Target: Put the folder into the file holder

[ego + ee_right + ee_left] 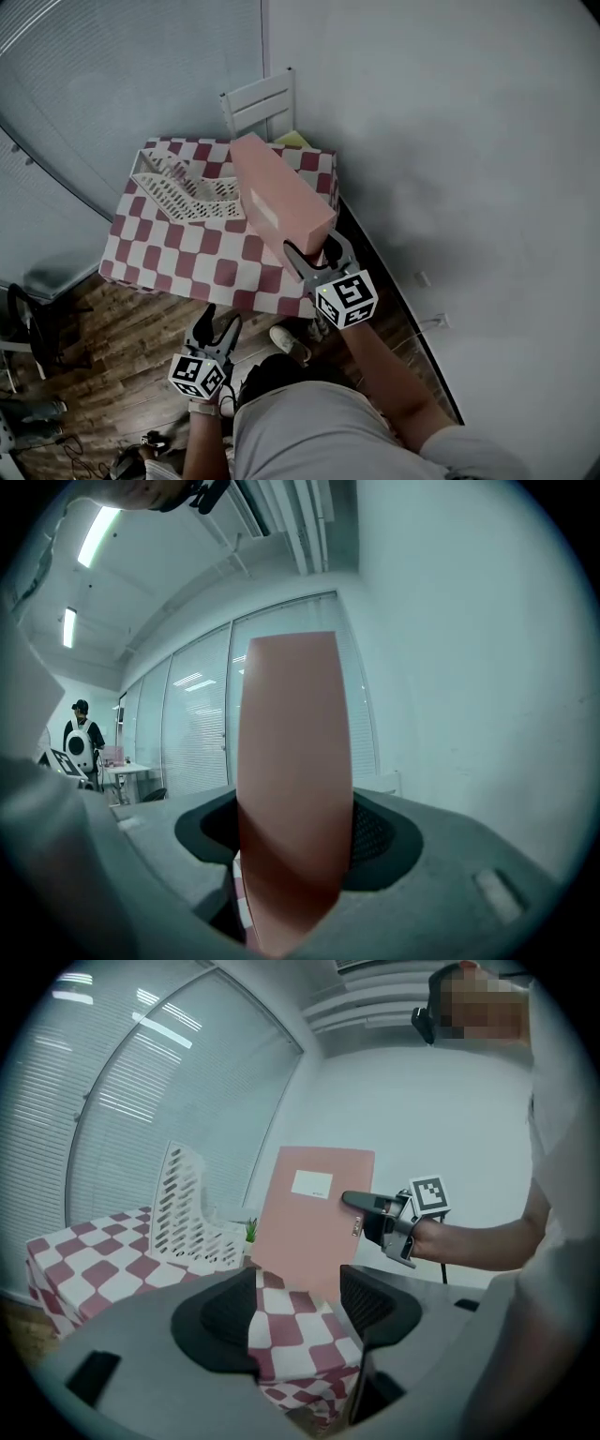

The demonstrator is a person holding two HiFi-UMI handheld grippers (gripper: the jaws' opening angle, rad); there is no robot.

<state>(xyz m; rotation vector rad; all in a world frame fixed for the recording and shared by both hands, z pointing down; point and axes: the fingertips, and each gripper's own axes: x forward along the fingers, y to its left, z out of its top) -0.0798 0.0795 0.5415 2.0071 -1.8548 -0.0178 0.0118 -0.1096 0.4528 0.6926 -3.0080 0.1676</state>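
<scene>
Pink card fills the gap between my right gripper's (316, 251) jaws. They are clamped on the near end of the folder (279, 192), which I hold lifted and tilted over the right side of the table (192, 267). A red and white checked cloth covers that table. The white, perforated file holder (184, 192) sits on the cloth at the far left, just left of the folder; I cannot tell whether the two touch. My left gripper (220, 317) hangs low by the table's near edge, its jaws apart and holding nothing. A white chair (261, 101) stands beyond the far edge.
</scene>
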